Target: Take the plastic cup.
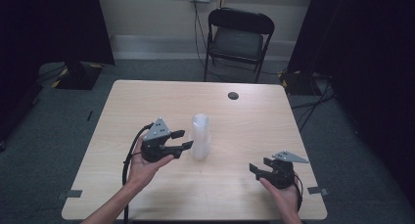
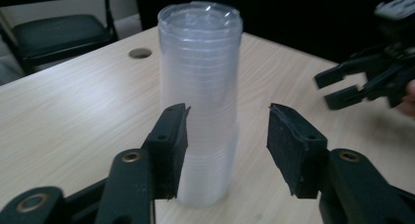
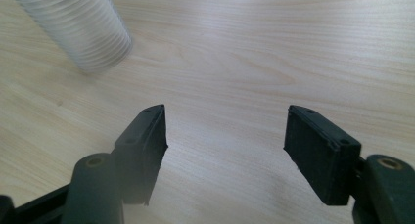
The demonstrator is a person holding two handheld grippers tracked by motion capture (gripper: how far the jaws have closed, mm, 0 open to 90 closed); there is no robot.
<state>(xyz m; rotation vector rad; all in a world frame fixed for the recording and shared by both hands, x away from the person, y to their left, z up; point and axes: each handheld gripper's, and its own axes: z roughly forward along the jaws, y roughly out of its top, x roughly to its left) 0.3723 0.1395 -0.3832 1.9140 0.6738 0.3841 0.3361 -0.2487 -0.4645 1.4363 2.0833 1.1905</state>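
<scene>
Cup stack (image 2: 199, 101) upright, just ahead of spread left hand-held gripper (image 2: 227, 136); right hand-held gripper (image 3: 225, 141) spread, apart.

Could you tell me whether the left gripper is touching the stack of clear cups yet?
Cannot tell. In the left gripper view the left gripper is open around the stack of clear cups; the right-hand jaw stands clear, but the left-hand jaw overlaps the stack's edge.

The table (image 1: 147, 101) is light wood with thin lines. The stack of cups (image 2: 200, 87) looks see-through white. Both grippers (image 1: 180, 140) (image 1: 259, 166) are black.
</scene>
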